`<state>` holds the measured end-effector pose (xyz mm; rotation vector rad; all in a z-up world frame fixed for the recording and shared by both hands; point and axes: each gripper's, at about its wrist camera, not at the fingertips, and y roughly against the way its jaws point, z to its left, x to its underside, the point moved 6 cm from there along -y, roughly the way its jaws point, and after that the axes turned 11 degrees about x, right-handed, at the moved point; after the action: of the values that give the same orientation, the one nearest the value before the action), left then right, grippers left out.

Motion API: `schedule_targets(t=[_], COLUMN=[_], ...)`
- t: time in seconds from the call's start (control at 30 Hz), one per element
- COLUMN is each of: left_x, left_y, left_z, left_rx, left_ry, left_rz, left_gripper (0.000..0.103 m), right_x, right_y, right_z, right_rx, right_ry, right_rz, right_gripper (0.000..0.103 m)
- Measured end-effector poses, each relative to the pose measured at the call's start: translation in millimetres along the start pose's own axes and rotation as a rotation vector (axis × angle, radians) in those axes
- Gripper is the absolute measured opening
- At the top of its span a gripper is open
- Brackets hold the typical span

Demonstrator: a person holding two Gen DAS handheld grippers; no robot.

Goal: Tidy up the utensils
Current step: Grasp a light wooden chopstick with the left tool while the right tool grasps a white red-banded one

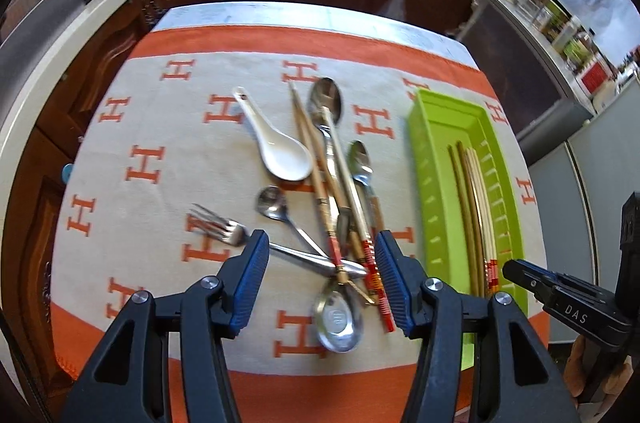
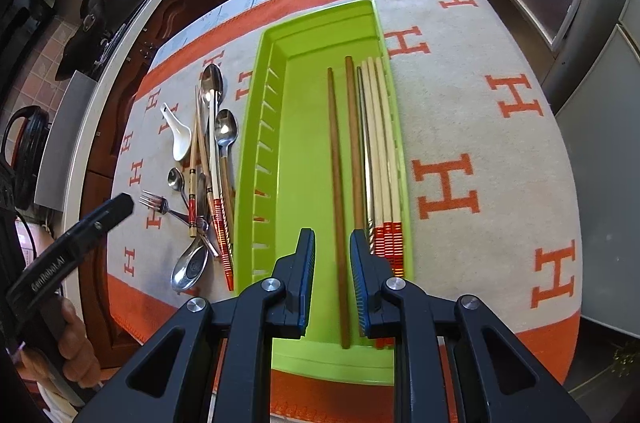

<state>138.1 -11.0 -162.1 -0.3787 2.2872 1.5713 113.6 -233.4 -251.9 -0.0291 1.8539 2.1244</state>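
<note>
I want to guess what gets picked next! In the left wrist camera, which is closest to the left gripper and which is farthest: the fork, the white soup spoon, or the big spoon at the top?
From the left gripper:
1. Fork, just beyond its left finger.
2. White soup spoon, mid-cloth.
3. Big metal spoon, far end of the pile.

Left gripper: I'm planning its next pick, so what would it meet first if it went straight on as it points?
Probably the tangled pile between the open left gripper: the fork handle crossed by red-banded chopsticks. Depth is unclear.
</note>
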Motion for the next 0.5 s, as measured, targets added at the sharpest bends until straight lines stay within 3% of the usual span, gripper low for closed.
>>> schedule_targets(t=[0.17,0.33,0.5], left_x=[-10,-18,-19], left_y=[20,26,2], left_z=[28,39,32], left_rx=[-0.048,-0.02,0.09], left_ry=[0.021,0.027,0.032], left_rz=[-0.048,-0.054,0.039], left_gripper=[0.053,0.05,0.025], right_x=[-5,-15,-33], right_y=[3,15,24], right_z=[20,54,107], right_rx=[-0.003,-0.029,-0.097], right_ry=[0.048,0.122,0.23], right_rz=[-0.002,-0.021,-0.037], right_gripper=[0.018,0.018,0.018])
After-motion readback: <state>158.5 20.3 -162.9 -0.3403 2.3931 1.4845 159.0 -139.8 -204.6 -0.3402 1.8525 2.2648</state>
